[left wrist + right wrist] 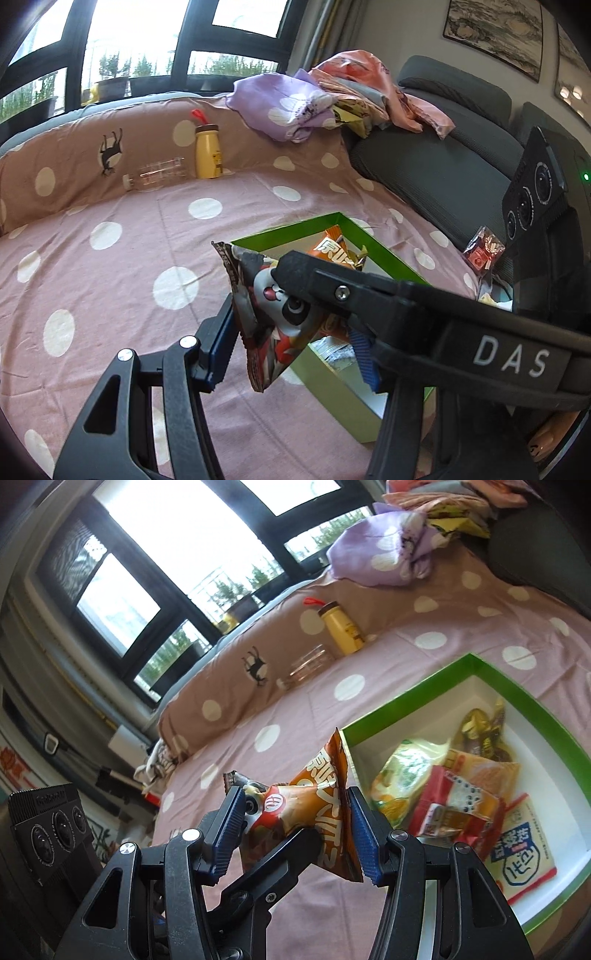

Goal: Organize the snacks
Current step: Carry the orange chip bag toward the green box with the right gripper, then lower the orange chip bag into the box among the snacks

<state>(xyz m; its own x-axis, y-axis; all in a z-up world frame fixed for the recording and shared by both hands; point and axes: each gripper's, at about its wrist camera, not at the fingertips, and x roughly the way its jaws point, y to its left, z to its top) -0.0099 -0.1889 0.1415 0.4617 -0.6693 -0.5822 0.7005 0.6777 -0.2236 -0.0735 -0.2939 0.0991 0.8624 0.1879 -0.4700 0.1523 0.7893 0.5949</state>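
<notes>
My left gripper (291, 350) is shut on a panda-print snack packet (277, 317), which hangs between its blue pads above the pink dotted bedspread (129, 277). Just in front of it crosses a finger (295, 266) of my right gripper. My right gripper (295, 834) is shut on an orange snack packet (321, 805), also seen behind the panda packet as an orange packet (336, 251). Both packets hover at the near corner of the green box (406, 698), white inside, which holds several snack packets (461, 805). The panda packet (251, 797) peeks out beside the left pad.
A yellow bottle (208, 151) stands and a clear plastic bottle (155, 175) lies at the raised far edge of the bed. Crumpled clothes (295, 103) pile on a grey sofa (443, 166). A small red packet (484, 251) lies right of the box (388, 258).
</notes>
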